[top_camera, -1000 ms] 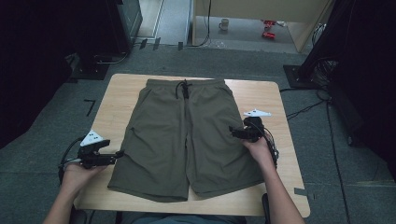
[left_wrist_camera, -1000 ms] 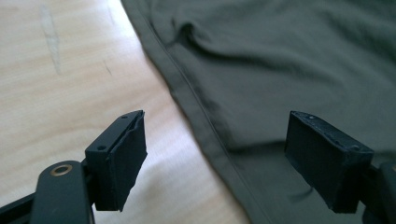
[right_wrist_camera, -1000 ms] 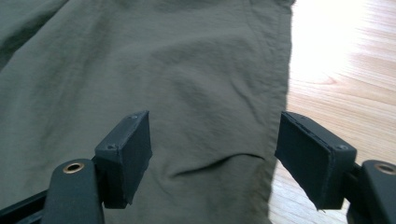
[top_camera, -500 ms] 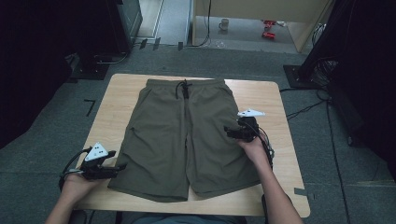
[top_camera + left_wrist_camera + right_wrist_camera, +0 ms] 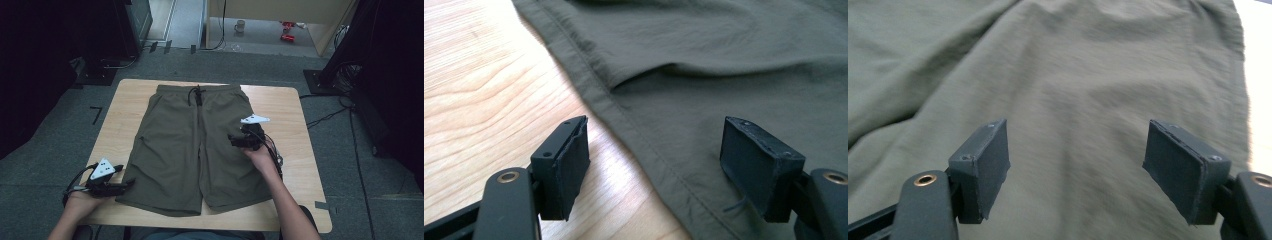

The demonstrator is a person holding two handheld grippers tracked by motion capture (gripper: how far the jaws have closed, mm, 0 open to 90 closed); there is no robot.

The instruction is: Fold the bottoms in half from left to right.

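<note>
Olive green shorts (image 5: 195,150) lie flat on the wooden table (image 5: 125,100), waistband at the far side. My left gripper (image 5: 125,186) lies low at the near left corner of the left leg. Its jaws have just closed a little but still stand open. In the left gripper view, the left gripper (image 5: 659,165) straddles the stitched edge of the shorts (image 5: 724,65), pads apart from the cloth. My right gripper (image 5: 233,141) points left over the right leg. The right gripper (image 5: 1078,170) is open above the shorts (image 5: 1048,75) in its own view.
A dark drawstring (image 5: 196,95) hangs from the waistband. Bare wood borders the shorts on both sides. A strip of tape (image 5: 320,205) marks the table's near right edge. A mug (image 5: 240,25) and a red object (image 5: 286,36) sit on the floor beyond.
My left gripper has come back toward the near edge and sunk to the leg's corner. My right gripper has slid left from the shorts' right edge onto the right leg.
</note>
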